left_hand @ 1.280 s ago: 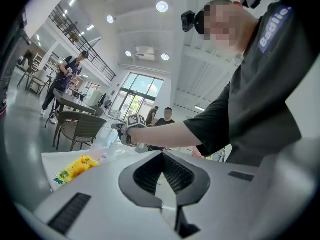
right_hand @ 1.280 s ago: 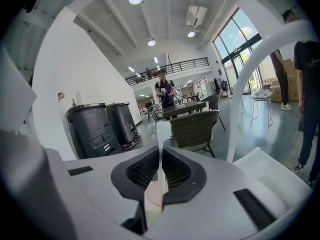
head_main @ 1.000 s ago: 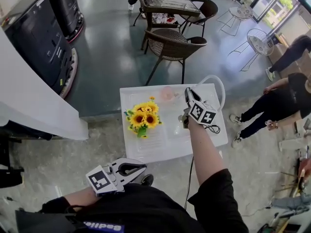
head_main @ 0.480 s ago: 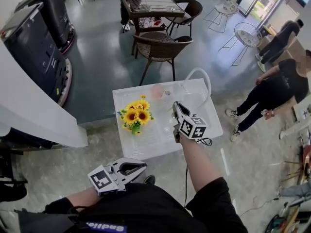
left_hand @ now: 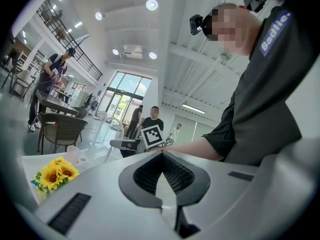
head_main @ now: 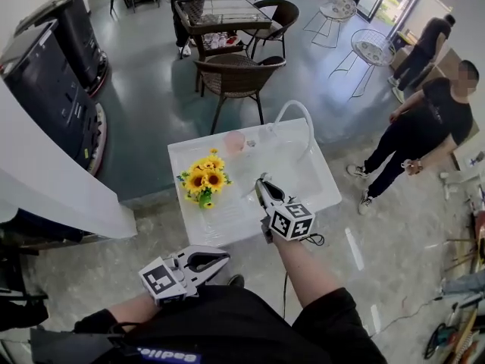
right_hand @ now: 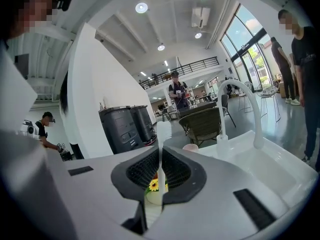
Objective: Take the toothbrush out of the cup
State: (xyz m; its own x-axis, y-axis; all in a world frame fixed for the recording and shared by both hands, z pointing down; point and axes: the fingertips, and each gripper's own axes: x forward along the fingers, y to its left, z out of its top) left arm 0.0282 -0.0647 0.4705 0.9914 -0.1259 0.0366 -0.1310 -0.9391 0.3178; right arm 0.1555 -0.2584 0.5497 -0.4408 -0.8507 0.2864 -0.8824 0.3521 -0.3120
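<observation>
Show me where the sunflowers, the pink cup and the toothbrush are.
sunflowers [head_main: 203, 179]: head view, on a yellow bloom.
pink cup [head_main: 234, 141]: head view, on its side.
toothbrush [right_hand: 161, 134]: right gripper view, on the upper part of its white stick.

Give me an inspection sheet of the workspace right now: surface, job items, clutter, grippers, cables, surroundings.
Surface: white sink-top table with an arched faucet.
Job's things: toothbrush is out of the pink cup, clamped in the right hand-held gripper; the cup stands near the table's far edge.
Clutter: sunflower bunch on the table's left side.
Grippers: right hand-held gripper shut on the toothbrush, above the table; left hand-held gripper shut, empty, off the table near the person's body.
Cables: black cable trailing from the right hand-held gripper.
Surroundings: wicker chairs, black machines, bystanders.
</observation>
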